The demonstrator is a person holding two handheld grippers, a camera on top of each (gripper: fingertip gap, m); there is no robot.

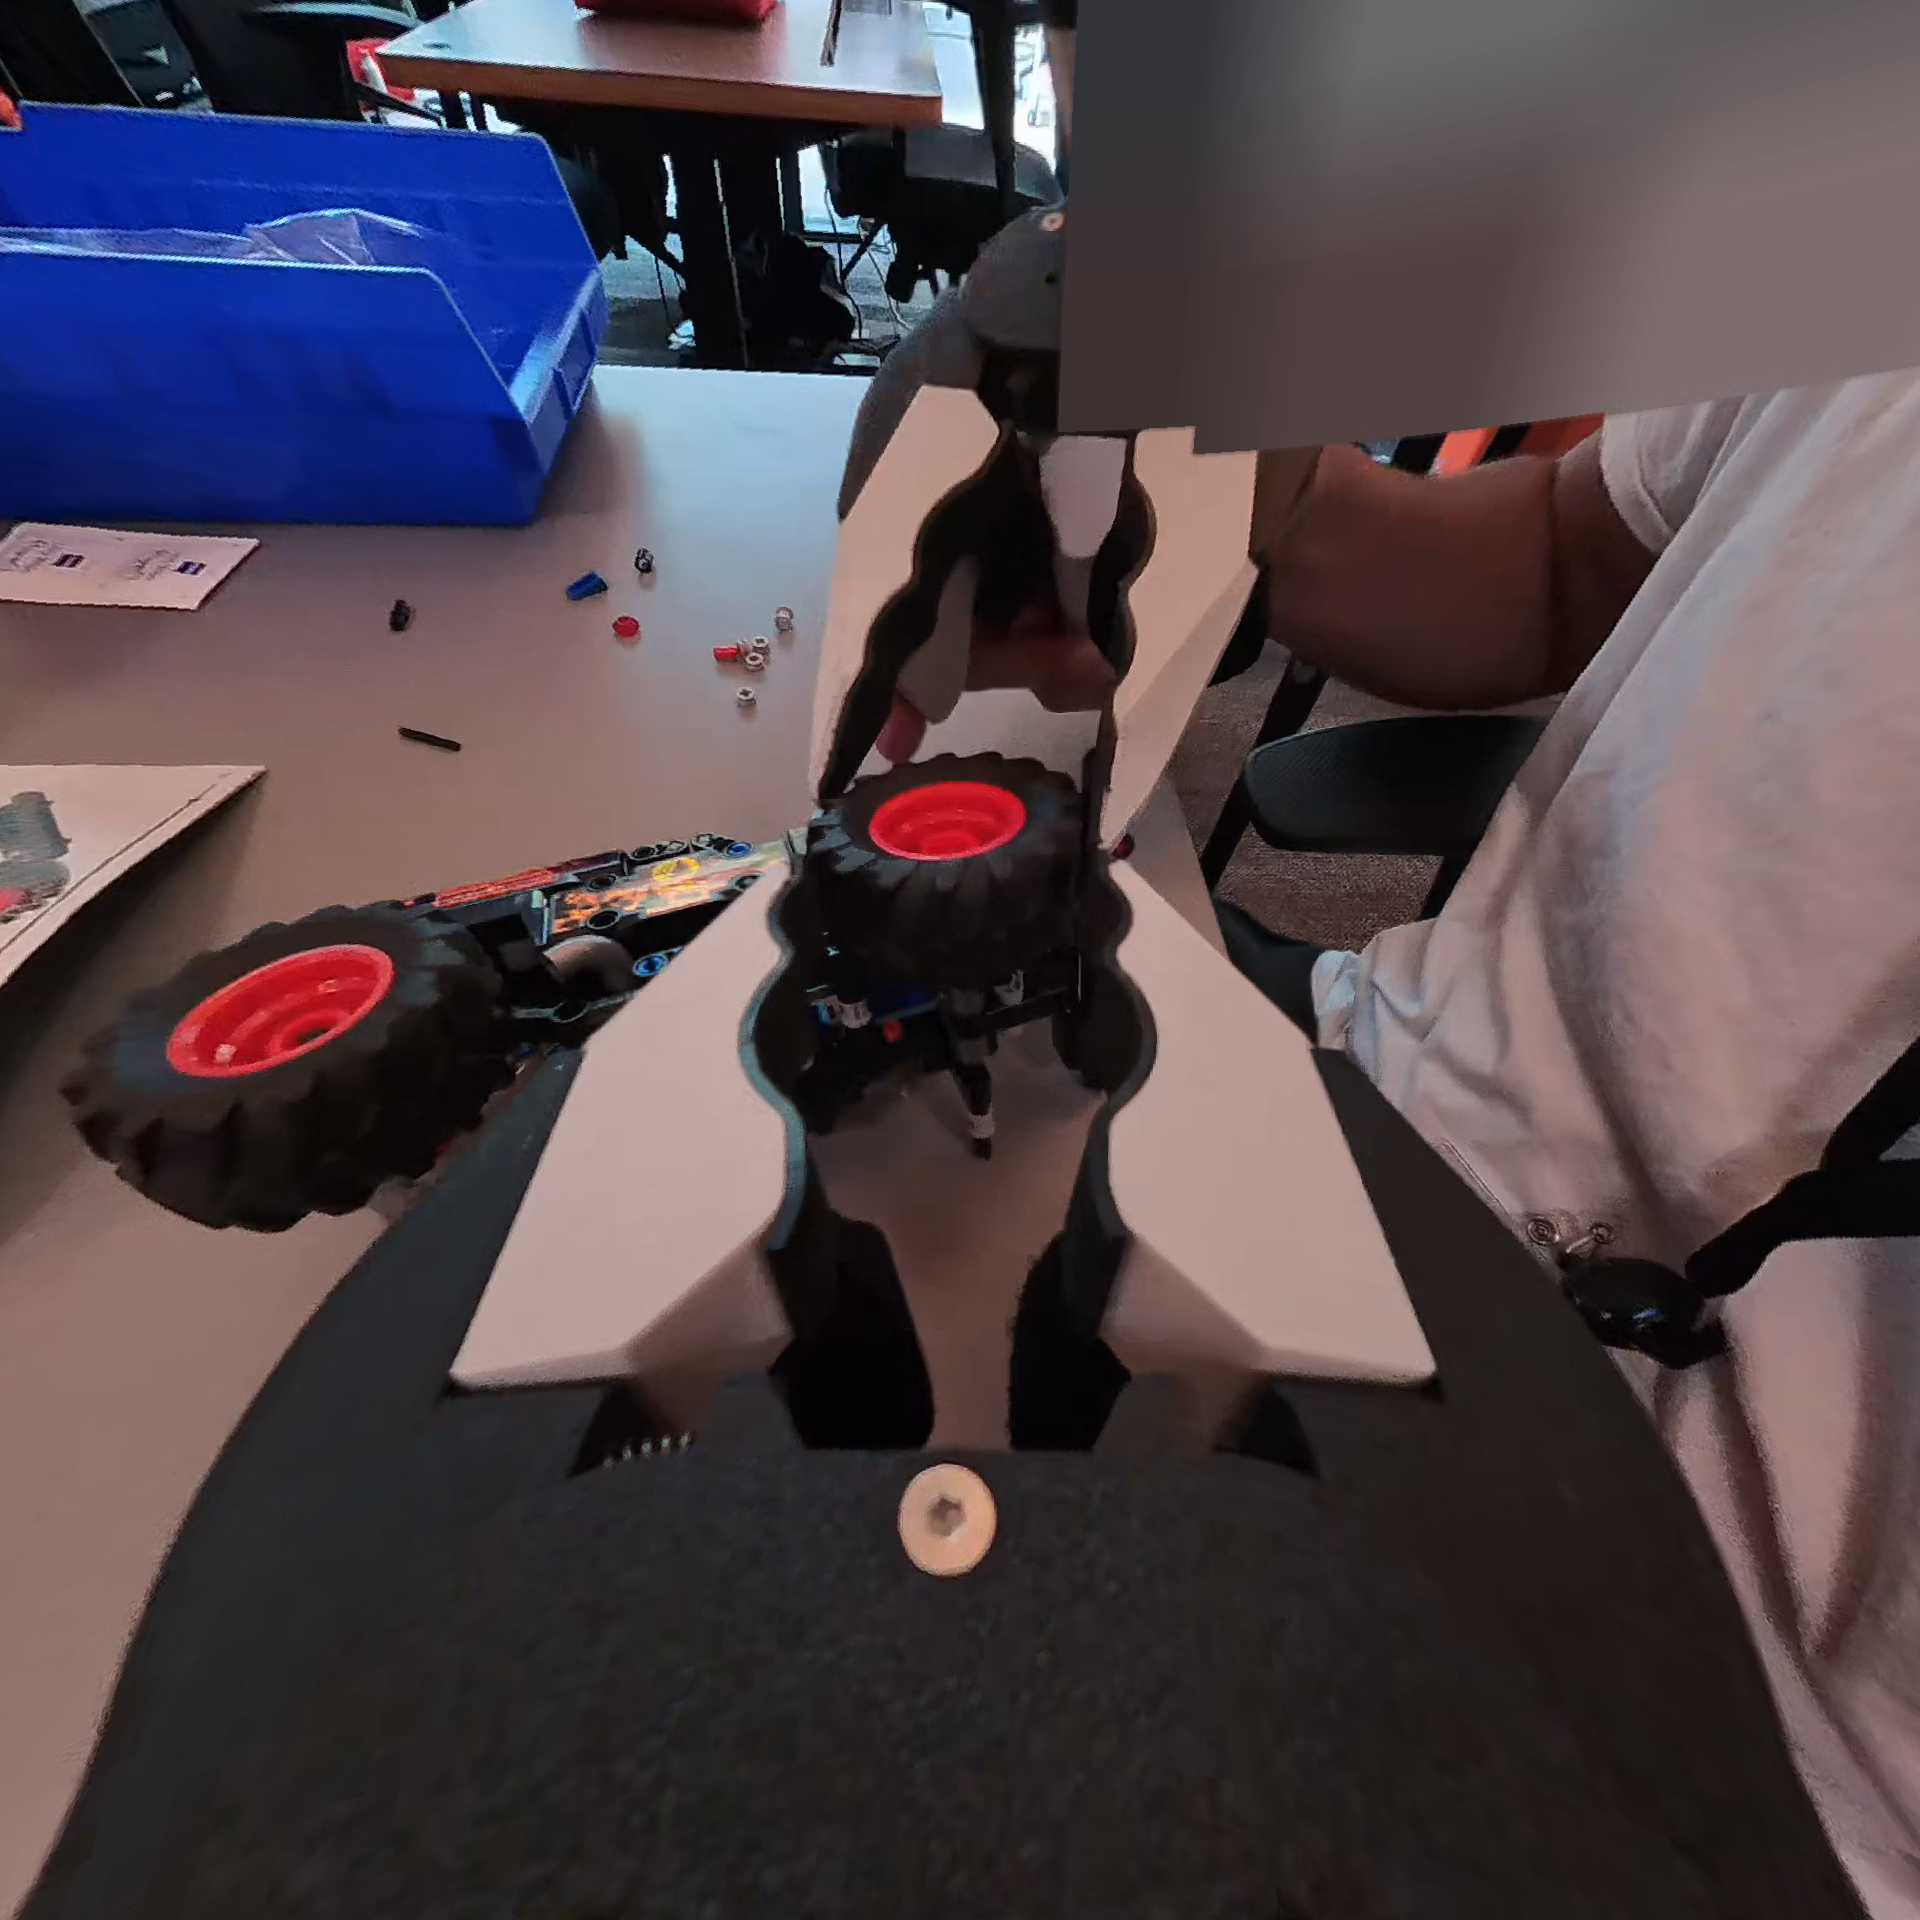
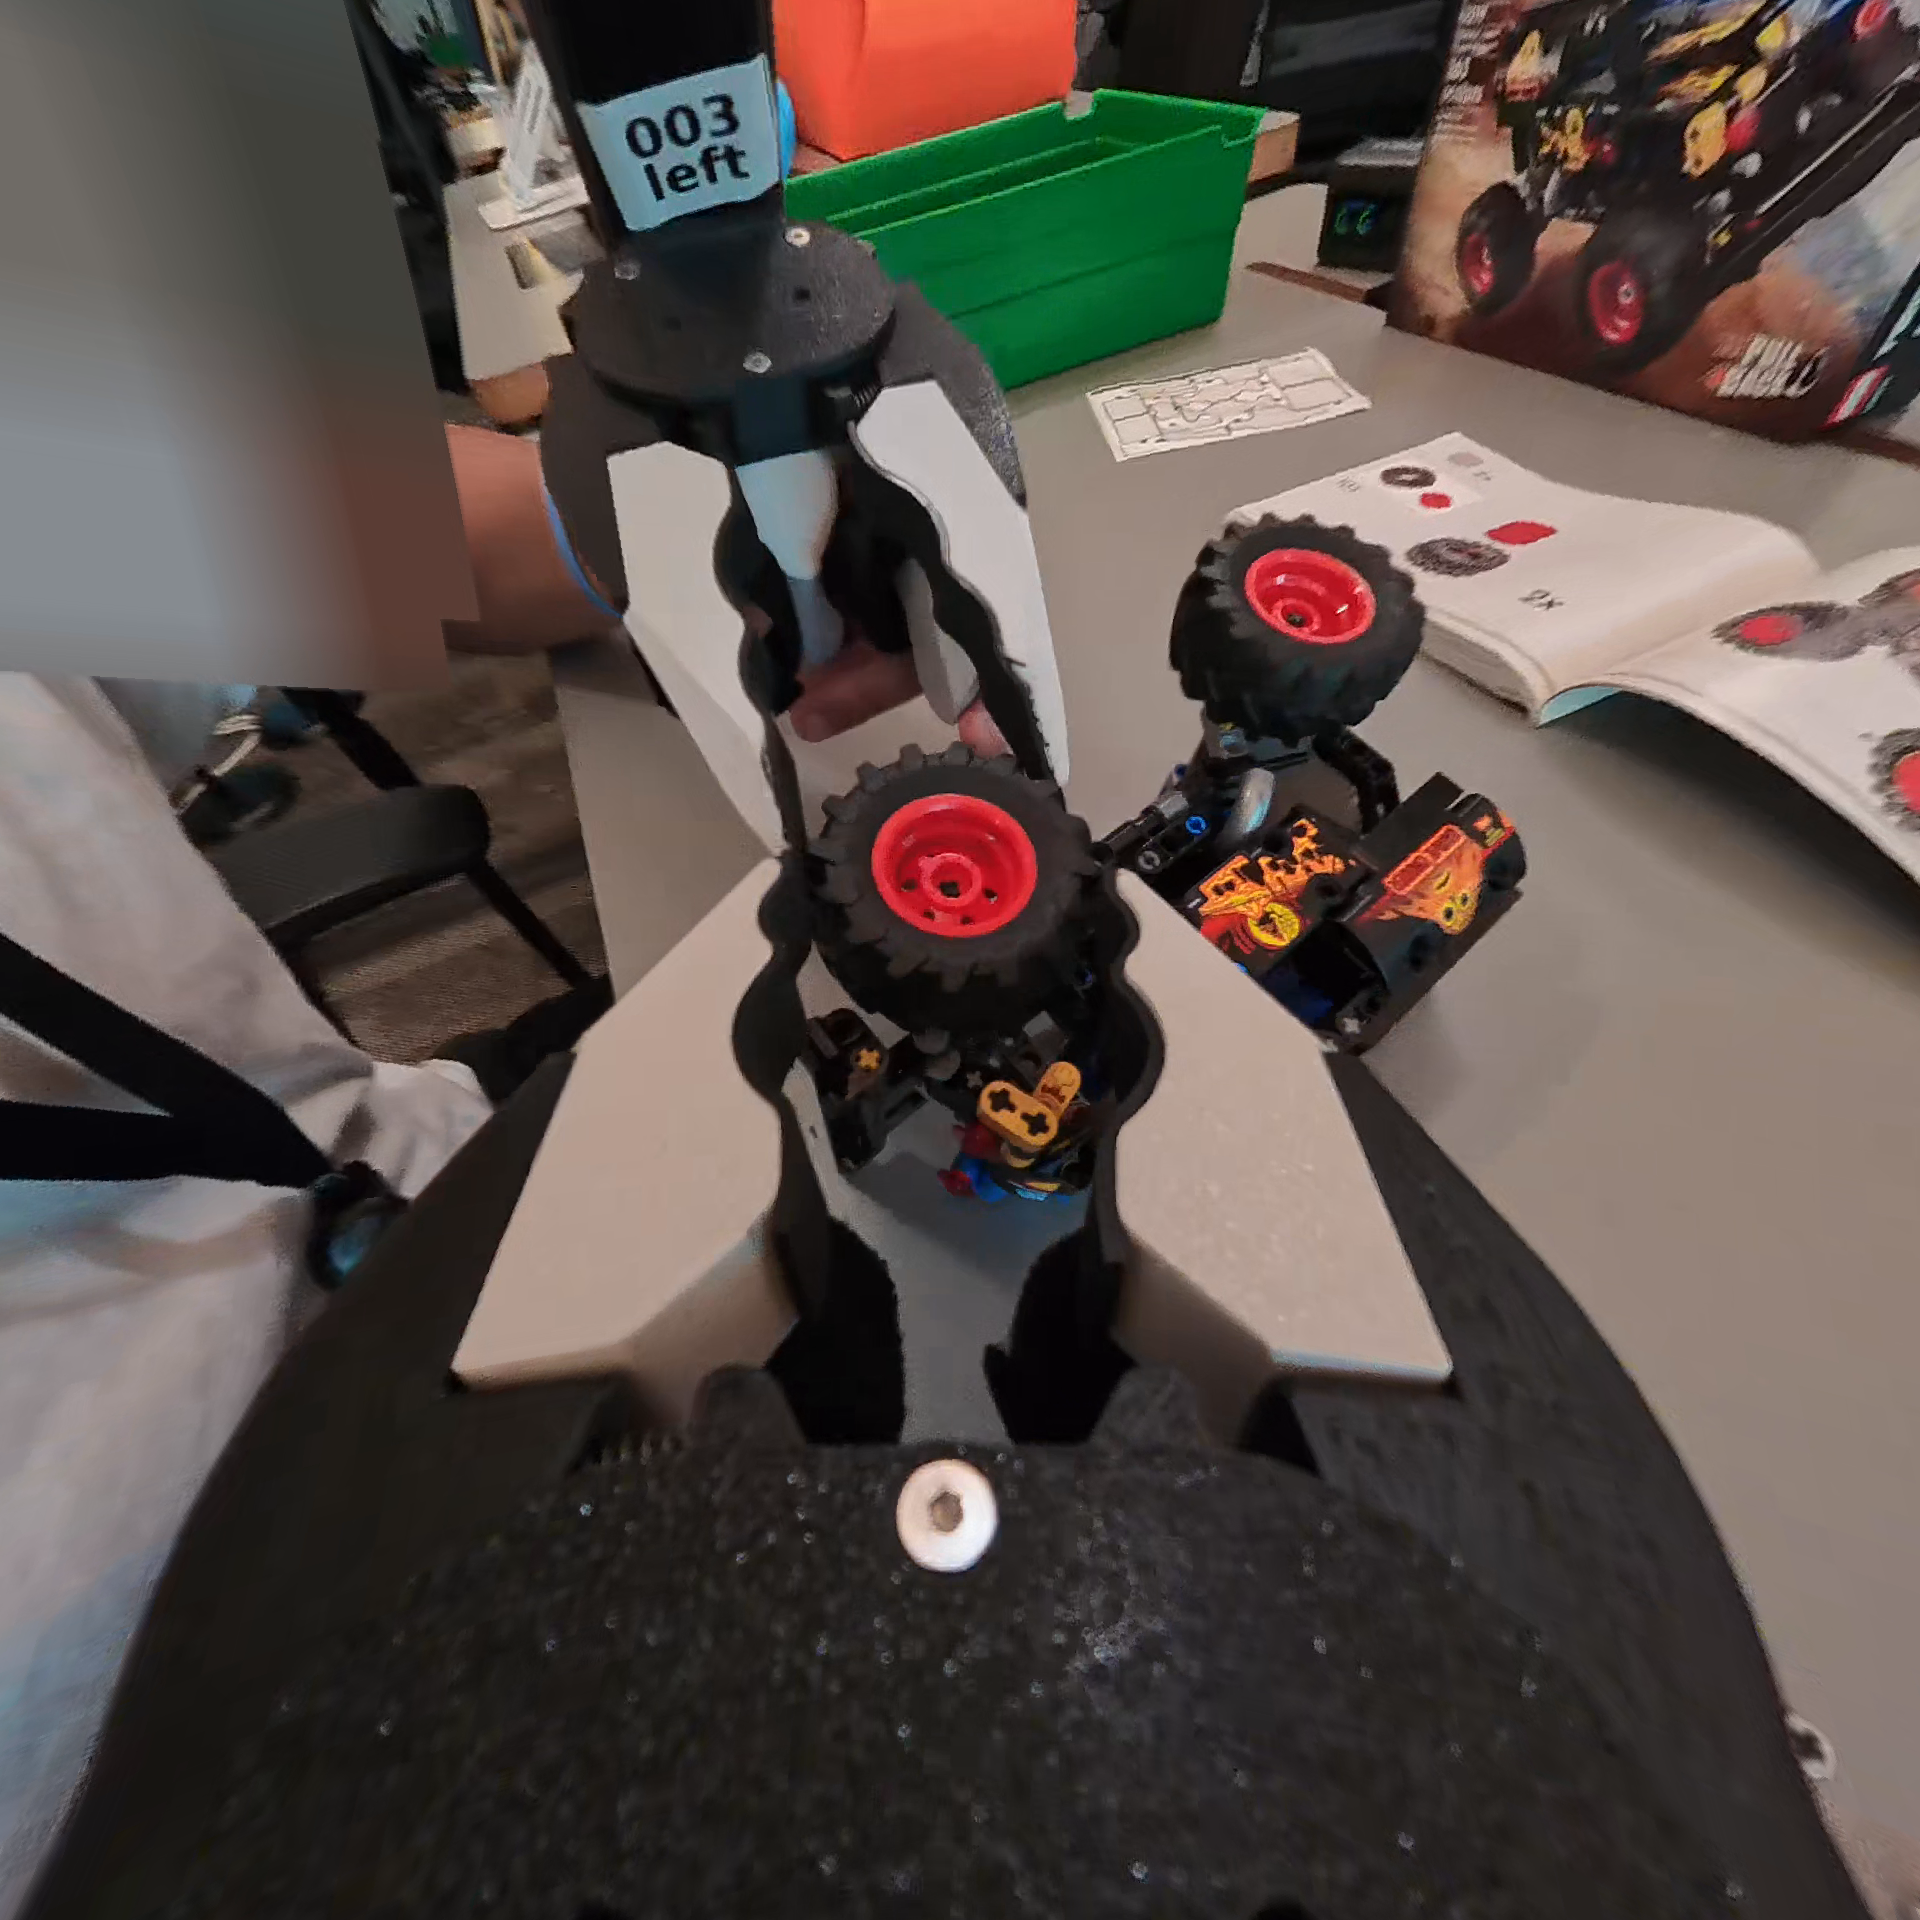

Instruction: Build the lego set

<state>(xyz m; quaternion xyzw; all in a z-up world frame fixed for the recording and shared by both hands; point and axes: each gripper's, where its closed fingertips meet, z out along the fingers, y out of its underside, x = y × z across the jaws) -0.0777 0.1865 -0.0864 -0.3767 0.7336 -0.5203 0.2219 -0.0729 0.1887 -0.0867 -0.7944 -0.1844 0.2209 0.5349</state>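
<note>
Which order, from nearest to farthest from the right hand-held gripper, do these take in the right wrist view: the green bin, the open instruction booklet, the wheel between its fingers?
From the right hand-held gripper:
1. Wheel between its fingers, centre, at the fingertips.
2. Open instruction booklet, right side of the table.
3. Green bin, top centre, at the table's far edge.

Black tongs (image 1: 951,914) – grey fingers (image 1: 665,1164), pale screw (image 1: 945,1519) – white shirt (image 1: 1662,935).
</note>
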